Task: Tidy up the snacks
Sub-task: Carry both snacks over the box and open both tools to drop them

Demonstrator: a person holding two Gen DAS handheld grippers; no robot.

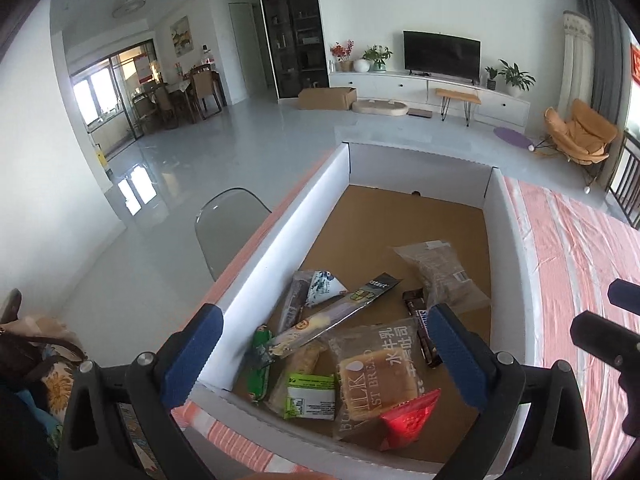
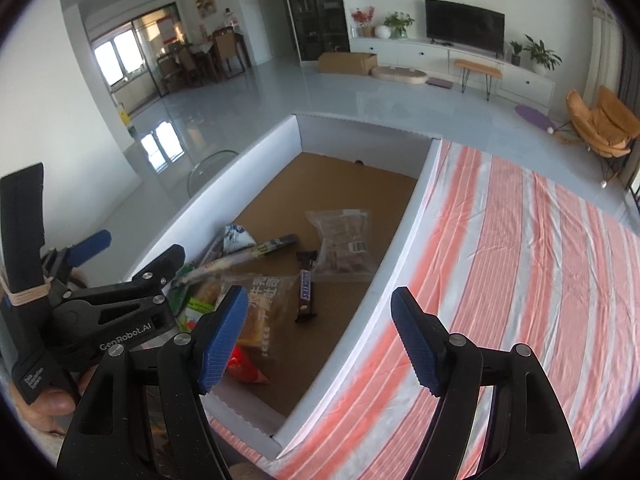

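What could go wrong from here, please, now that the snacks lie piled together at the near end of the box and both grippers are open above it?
1. The snacks overlap: the long sachet lies across other packets, so a grab there could pinch two at once.
2. The milk toast bread is soft; a firm squeeze may crush it.
3. The left gripper and right gripper hang close together above the white box, so they might collide.

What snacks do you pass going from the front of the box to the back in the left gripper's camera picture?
Shiny red packet → clear bag of brown milk toast bread → long dark instant-drink stick sachet → clear bag of brown cookies with a barcode label, farthest back in the white-walled cardboard box.
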